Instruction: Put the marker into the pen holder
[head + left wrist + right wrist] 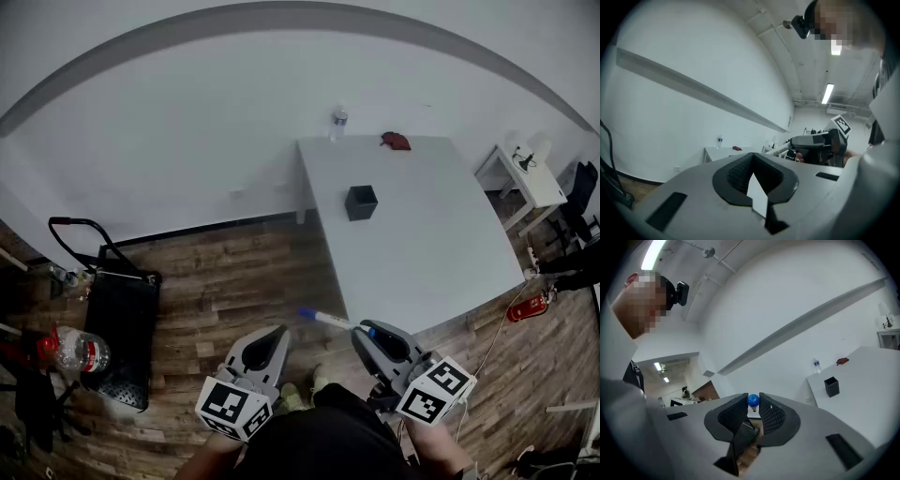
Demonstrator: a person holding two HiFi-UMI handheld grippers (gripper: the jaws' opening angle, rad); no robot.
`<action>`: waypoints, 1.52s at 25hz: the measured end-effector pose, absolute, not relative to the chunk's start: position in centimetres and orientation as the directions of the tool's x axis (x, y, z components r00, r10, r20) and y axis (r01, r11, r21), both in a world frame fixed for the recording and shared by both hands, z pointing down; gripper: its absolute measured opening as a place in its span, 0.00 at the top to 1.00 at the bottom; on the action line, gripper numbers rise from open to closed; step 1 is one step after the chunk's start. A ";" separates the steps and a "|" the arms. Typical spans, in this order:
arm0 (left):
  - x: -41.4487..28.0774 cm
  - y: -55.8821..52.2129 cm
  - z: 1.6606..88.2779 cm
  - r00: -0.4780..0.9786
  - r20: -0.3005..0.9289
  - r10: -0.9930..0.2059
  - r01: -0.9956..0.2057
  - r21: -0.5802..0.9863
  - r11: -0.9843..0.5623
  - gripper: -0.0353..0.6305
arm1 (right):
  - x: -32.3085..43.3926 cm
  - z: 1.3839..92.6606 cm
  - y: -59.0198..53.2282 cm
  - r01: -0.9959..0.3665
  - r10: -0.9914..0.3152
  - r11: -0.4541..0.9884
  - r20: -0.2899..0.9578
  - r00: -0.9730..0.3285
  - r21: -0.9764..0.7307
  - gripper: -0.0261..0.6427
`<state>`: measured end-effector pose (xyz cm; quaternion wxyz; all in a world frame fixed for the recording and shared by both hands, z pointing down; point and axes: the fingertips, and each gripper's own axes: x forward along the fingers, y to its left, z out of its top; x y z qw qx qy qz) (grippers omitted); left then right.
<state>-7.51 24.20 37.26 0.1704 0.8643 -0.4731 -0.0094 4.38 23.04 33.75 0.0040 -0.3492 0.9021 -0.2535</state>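
My right gripper (362, 331) is shut on a white marker (328, 320) with a blue cap, which sticks out to the left over the wooden floor. In the right gripper view the blue end of the marker (753, 400) shows between the closed pads. The black square pen holder (361, 202) stands on the white table (422, 253), well ahead of both grippers; the pen holder (831, 386) is also in the right gripper view, far right. My left gripper (277, 334) hangs beside the right one, its jaws closed with nothing in them.
A water bottle (338, 122) and a red object (396, 141) sit at the table's far edge. A black cart (117, 328) and a plastic bottle (75, 352) stand on the floor at left. At right are a small white side table (525, 178) and a red item (528, 307).
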 end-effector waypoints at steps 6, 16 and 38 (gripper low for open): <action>-7.5 21.6 37.7 0.560 0.150 -0.815 -0.811 0.302 -0.501 0.94 | 4.4 34.3 20.3 -0.633 -0.643 0.616 0.165 -0.748 -0.469 0.85; -8.0 13.6 38.2 0.544 0.155 -0.825 -0.822 0.294 -0.487 0.94 | 3.7 34.9 12.1 -0.619 -0.632 0.620 0.161 -0.758 -0.482 0.85; -4.5 -2.8 40.1 0.633 0.195 -0.749 -0.767 0.291 -0.572 0.94 | 10.9 38.9 -6.0 -0.784 -0.775 0.447 0.251 -0.580 -0.431 0.85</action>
